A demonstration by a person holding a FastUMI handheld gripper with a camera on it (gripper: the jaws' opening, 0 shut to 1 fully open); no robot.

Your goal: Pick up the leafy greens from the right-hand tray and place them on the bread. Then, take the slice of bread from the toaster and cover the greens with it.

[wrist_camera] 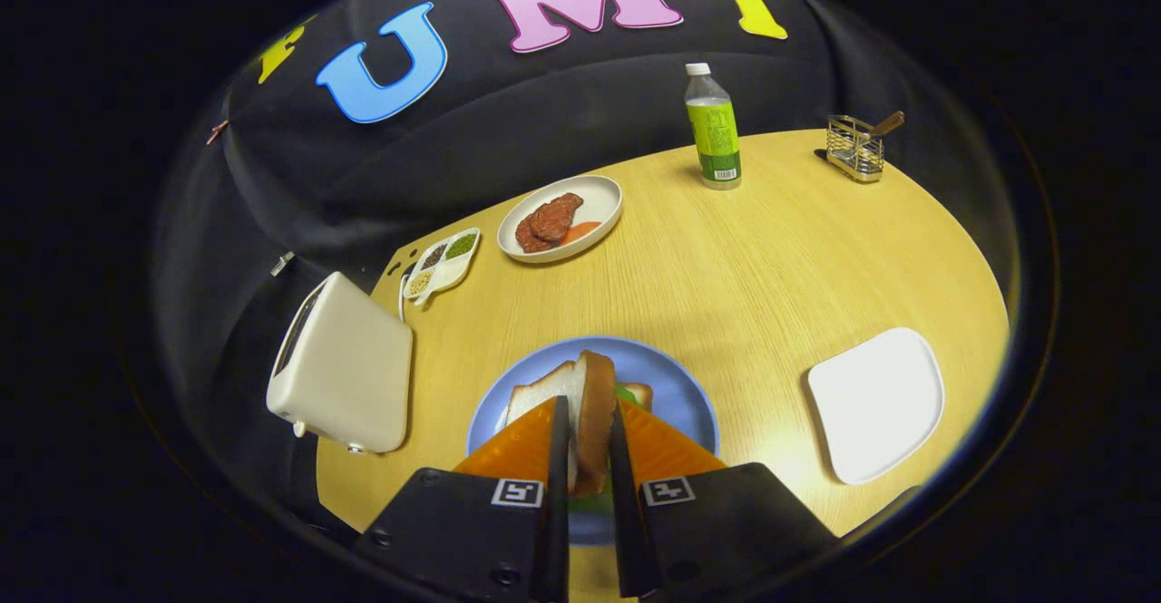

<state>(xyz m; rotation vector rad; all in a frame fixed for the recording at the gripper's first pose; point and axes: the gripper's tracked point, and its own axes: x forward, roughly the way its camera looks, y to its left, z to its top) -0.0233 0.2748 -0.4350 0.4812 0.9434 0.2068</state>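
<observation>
The wooden worktop (753,286) spreads out beyond my fingers, running up to the dark cloth wall. On its left edge sits the cream toaster (340,367), its slot facing away from me. Just ahead of my fingers lies the round blue plate (676,385), and on it I can see a bit of the lower bread (640,393) with a sliver of the leafy greens (626,394) showing beside it; more green peeks out low between my fingers. To the right of the blue plate, well apart from it, is the white square tray (875,403), its surface bare.

My hand-held gripper (588,426) is closed down to a narrow gap, and both fingers press on the 1 slice of bread (590,403) I carry, held upright on its edge with the brown crust toward me, directly above the blue plate.

Farther back, an oval white dish (594,195) holds pieces of brown meat (549,220) and something orange. Left of it is a small divided dish (443,263) with grains in its compartments. At the far side stands 1 plastic bottle (713,127) with a green label, and right of that a small wire rack (855,148) with a wooden-handled tool in it.
</observation>
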